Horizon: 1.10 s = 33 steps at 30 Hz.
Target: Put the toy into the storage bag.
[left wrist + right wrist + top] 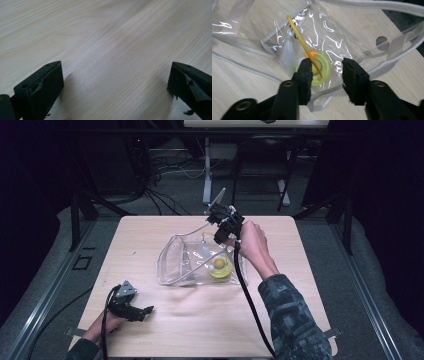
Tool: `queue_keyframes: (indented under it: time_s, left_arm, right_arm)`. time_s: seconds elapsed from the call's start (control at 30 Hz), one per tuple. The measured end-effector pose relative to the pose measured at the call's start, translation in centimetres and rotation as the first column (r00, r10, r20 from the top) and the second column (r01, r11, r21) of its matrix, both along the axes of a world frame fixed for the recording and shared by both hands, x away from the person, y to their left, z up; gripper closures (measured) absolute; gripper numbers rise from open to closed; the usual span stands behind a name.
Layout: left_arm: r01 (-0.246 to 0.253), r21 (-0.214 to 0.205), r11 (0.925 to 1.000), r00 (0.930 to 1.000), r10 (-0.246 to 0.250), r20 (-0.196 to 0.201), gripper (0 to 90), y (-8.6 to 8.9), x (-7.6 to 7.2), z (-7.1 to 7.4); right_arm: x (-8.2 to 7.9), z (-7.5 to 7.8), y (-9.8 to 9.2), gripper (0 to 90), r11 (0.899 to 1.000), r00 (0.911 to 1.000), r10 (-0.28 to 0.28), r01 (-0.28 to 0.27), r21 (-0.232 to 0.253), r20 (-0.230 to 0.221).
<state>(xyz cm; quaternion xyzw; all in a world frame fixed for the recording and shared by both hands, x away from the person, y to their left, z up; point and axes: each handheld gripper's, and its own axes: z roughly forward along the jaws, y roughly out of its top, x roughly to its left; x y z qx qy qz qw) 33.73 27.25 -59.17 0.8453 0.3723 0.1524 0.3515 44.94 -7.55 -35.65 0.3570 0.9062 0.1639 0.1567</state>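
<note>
The table (165,320) is pale wood with rounded corners, ringed by dark floor and a tangle of cables (165,170) beyond its far edge; on its middle lies a clear bag (180,262) with white piping, slumped and glossy, its mouth toward the far side; a person's right forearm in a patterned sleeve (292,320) comes in from the near right corner; the right gripper (220,236) hangs over the bag's right part, pointing down, and in the right gripper view its jaws stand apart with nothing pinched between them, released; the left gripper (146,310) rests low at the near left, well apart from the bag, jaws spread wide over bare wood and holding nothing; inside the bag sits a yellow-green disc (323,68) with an orange bit (311,53) on it; a thin yellow cord (300,37) runs across the disc; a white tassel (288,48) lies just beside it.
</note>
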Motion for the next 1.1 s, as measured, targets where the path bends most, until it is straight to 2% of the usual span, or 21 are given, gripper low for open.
queue_keyframes:
  time_s: [0.03, 0.33, 0.4, 0.47, 0.6, 0.7, 1.1]
  left_arm:
    - [0.001, 0.000, 1.0000, 1.0000, -0.001, 0.001, 0.2, 0.0, 0.0, 0.0]
    - [-0.004, -0.001, 1.0000, 1.0000, 0.004, 0.005, 0.2, 0.0, 0.0, 0.0]
    - [-0.005, -0.003, 1.0000, 0.9999, 0.005, 0.009, 0.2, 0.0, 0.0, -0.1]
    - [-0.005, -0.002, 1.0000, 0.9999, 0.006, 0.009, 0.2, 0.0, 0.0, -0.1]
    - [-0.006, -0.002, 1.0000, 0.9999, 0.006, 0.009, 0.2, 0.0, 0.0, -0.1]
    - [-0.006, -0.003, 1.0000, 0.9999, 0.006, 0.009, 0.2, 0.0, 0.0, -0.1]
    - [-0.005, -0.001, 1.0000, 0.9999, 0.005, 0.009, 0.2, 0.0, 0.0, -0.1]
  right_arm:
    - [-0.1, 0.2, -0.2, 55.3, 1.000, 1.0000, -0.003, 0.003, 0.021, 0.006]
    - [-1.2, 2.4, -2.1, 28.3, 0.998, 0.9986, -0.016, 0.013, 0.064, 0.051]
    - [-1.4, 2.7, -2.7, 23.6, 0.996, 0.9980, -0.021, 0.016, 0.087, 0.060]
    - [-1.6, 2.9, -3.4, 13.4, 0.995, 0.9961, -0.048, 0.041, 0.096, 0.073]
    - [-1.9, 3.1, -4.6, 3.3, 0.991, 0.9930, -0.079, 0.069, 0.115, 0.088]
    - [-2.2, 3.1, -5.7, 0.0, 0.988, 0.9911, -0.094, 0.082, 0.128, 0.094]
    - [-3.7, 2.1, -9.4, 0.0, 0.980, 0.9829, -0.148, 0.130, 0.153, 0.110]
